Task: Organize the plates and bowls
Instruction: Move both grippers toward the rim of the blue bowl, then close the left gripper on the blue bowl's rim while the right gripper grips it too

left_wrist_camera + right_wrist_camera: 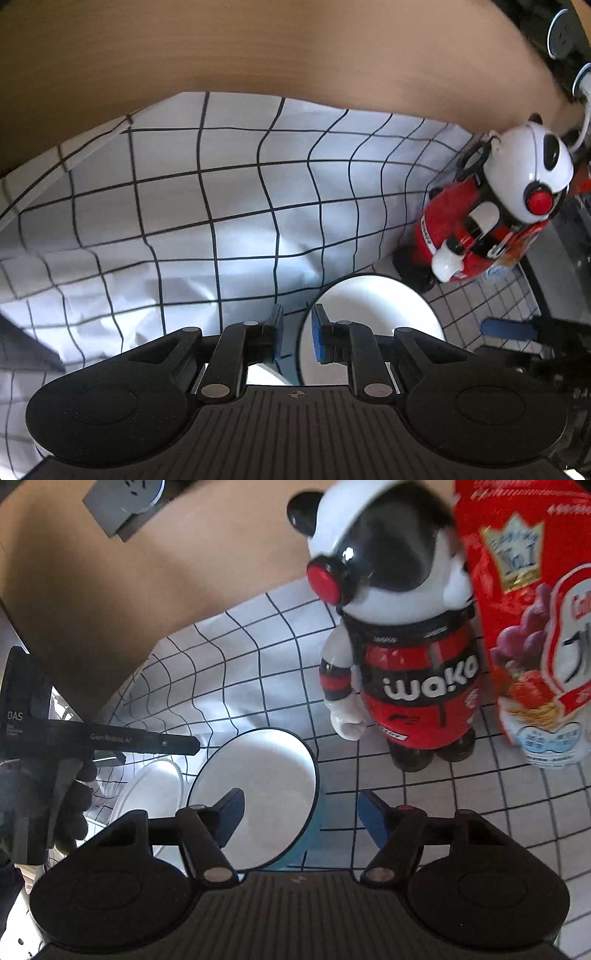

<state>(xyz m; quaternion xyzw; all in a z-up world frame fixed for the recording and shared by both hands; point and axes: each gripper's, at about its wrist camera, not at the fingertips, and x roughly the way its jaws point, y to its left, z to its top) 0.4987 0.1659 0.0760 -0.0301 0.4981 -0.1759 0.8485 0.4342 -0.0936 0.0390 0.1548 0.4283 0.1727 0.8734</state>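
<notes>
The step in hand looks like the approach to a grasp: the right gripper hangs over the blue bowl, white inside and teal outside, which sits on the grid-patterned cloth covering the desk. Its jaws stand spread, one finger over the bowl's white interior and the other outside the teal wall, so the near rim lies between them, but the pads do not press on it. The next move, as I judge it, calls for lowering until the rim sits well between the pads, then closing, with care not to tip the bowl. A clear plate or shallow dish lies just beside the bowl on its left. The left gripper tilts steeply downward beside the bowl's rim; its jaws are nearly together and pinch nothing that I can see. A gloved hand holds its handle. A panda-shaped bottle and a red snack bag stand close behind the bowl, crowding any lift in that direction.
</notes>
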